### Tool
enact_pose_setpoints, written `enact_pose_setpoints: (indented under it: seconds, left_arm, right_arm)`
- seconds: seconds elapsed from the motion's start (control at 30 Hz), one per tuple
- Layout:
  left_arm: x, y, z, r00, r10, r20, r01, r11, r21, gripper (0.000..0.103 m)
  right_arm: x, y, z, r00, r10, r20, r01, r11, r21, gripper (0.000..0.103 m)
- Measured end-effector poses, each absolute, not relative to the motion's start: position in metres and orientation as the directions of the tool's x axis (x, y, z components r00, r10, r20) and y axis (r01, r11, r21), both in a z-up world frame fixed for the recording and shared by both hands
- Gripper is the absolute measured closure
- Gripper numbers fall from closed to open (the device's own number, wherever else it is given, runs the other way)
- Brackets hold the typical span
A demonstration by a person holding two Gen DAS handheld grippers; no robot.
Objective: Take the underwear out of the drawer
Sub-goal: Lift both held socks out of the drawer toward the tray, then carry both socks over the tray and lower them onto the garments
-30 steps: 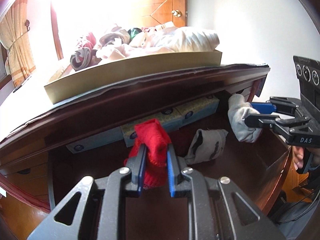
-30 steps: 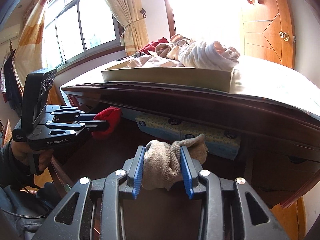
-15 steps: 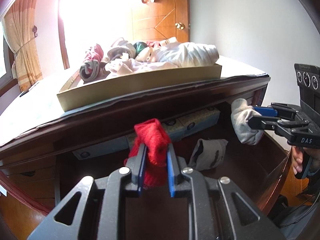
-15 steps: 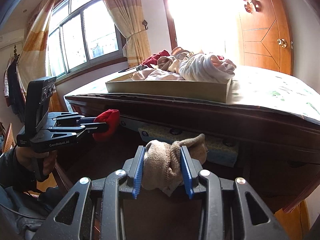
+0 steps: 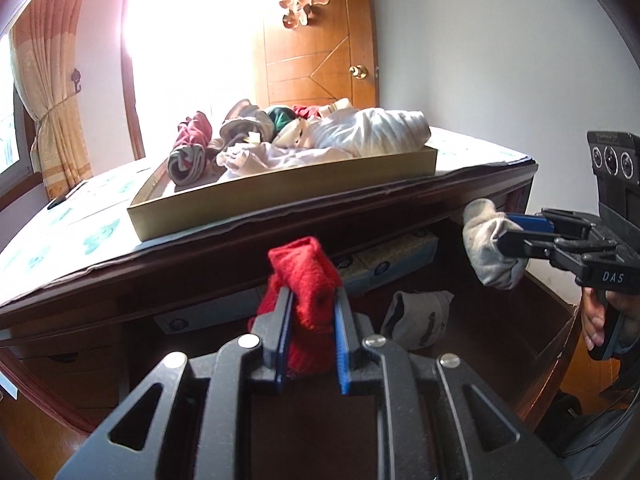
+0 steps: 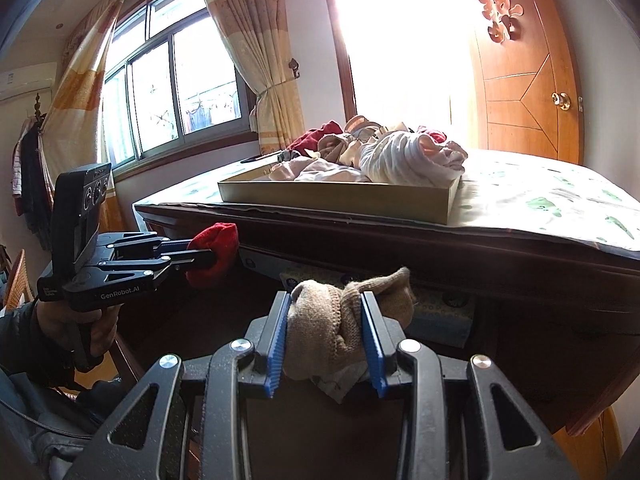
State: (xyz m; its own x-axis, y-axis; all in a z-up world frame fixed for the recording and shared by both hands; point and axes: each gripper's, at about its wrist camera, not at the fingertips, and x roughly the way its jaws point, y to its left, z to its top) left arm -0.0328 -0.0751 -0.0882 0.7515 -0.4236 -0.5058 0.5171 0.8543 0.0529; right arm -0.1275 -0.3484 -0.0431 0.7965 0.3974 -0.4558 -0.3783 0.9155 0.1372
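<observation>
Two bundles of knitted cloth are held up in front of the open dark wooden drawer, one in each tool. A red knitted bundle sits between the blue-padded fingers of the left gripper, which are closed tight on it, its top poking up above the fingertips; from the right wrist view the same red bundle hangs off the tip of that gripper, left of the drawer opening. A beige knitted bundle is squeezed between the fingers of the right gripper, which are clamped on it, with a paler fold drooping below; seen from the left wrist view it is a grey-white lump at the end of that gripper, above the drawer's right side. Inside the drawer a grey and white crumpled garment lies on the floor of it, and pale blue patterned boxes line the back. Directly above the drawer runs the dark desk top, covered by a white sheet with green prints. On that sheet stands a shallow olive cardboard tray heaped with mixed rolled clothes. Behind the desk are an orange wooden door and a yellow curtain
</observation>
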Motion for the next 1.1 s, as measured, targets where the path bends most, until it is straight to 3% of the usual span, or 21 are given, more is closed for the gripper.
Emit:
enact_pose_setpoints:
  seconds: [0.73, 1.1]
  left_arm:
    - [-0.04, -0.076, -0.066, 0.797, -0.428, -0.426, 0.505, 0.86, 0.081, 0.087]
    - [-0.026, -0.073, -0.033, 0.824, -0.403, -0.398, 0.475, 0.874, 0.099, 0.087]
  right_arm:
    - [-0.134, -0.351, -0.032, 0.816, 0.435, -0.38, -0.425, 0.898, 0.115, 0.066]
    - [-0.122, -0.34, 0.009, 0.83, 0.436, -0.347, -0.452, 0.891, 0.038, 0.066]
